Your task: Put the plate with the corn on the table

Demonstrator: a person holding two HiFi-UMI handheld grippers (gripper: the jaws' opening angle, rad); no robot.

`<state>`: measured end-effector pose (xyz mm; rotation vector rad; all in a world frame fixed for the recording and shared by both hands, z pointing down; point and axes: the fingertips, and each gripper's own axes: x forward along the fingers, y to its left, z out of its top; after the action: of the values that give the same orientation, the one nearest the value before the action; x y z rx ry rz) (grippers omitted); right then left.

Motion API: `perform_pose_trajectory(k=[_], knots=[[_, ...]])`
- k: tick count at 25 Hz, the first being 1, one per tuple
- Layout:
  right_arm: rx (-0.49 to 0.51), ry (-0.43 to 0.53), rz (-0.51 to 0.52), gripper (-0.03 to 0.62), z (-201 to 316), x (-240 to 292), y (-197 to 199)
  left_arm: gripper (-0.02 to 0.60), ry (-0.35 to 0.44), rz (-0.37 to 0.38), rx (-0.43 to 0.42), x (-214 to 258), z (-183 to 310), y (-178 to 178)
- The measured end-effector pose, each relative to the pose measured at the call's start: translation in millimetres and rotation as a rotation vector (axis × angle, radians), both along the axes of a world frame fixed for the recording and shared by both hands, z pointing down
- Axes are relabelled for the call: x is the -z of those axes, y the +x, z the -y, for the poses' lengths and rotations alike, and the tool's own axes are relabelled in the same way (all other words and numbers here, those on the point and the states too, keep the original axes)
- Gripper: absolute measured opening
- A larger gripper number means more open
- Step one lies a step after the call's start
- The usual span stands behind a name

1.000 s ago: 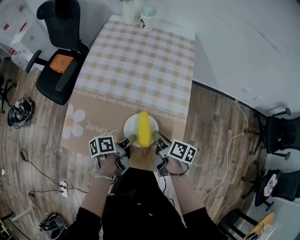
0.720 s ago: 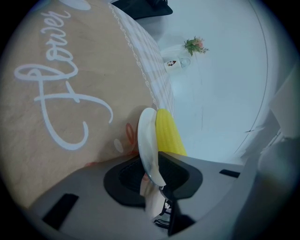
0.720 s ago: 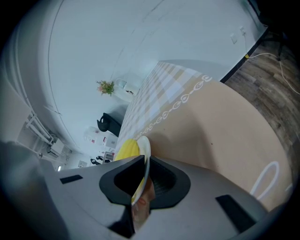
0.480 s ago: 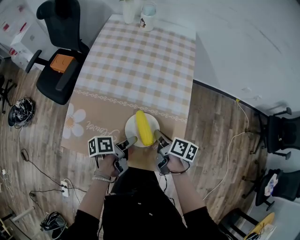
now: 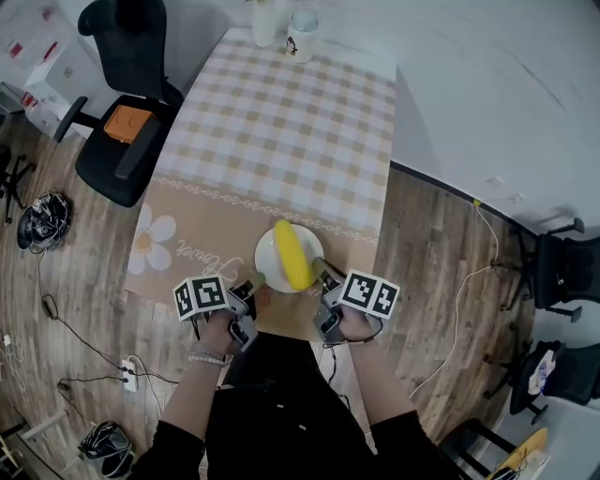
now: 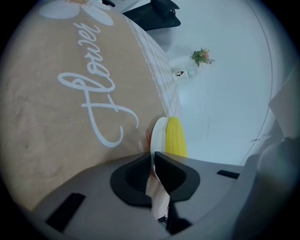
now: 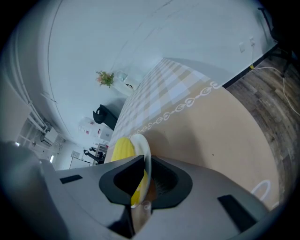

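Observation:
A white plate (image 5: 270,255) with a yellow corn cob (image 5: 292,253) lying slantwise on it is over the tan front part of the tablecloth (image 5: 202,234). I cannot tell whether it rests on the cloth. My left gripper (image 5: 255,284) holds the plate's near left rim; its jaws have just been closing with the rim between them. My right gripper (image 5: 322,275) is shut on the near right rim. The left gripper view shows the rim (image 6: 158,133) edge-on in the left gripper (image 6: 152,161), with the corn (image 6: 176,138) behind it. In the right gripper view the rim (image 7: 143,147) sits in the right gripper (image 7: 146,176), beside the corn (image 7: 121,149).
A vase (image 5: 265,19) and a mug (image 5: 300,33) stand at the table's far end. A black chair (image 5: 127,103) with an orange thing on it is left of the table. Cables and a power strip (image 5: 127,378) lie on the wooden floor; another chair (image 5: 562,267) is far right.
The plate has shifted slightly right and farther onto the cloth. The corn has turned from straight to slanting. Both grippers stay at the rim.

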<state>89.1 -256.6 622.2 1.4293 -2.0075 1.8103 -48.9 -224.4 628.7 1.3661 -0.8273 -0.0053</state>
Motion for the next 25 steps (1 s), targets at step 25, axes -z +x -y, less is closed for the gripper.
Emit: perform_pose_trajectory(k=[25], knots=[[0.084,0.158,-0.323,0.077,11,28,28,0.028,0.160,0.092,-0.067,41,14,-28]])
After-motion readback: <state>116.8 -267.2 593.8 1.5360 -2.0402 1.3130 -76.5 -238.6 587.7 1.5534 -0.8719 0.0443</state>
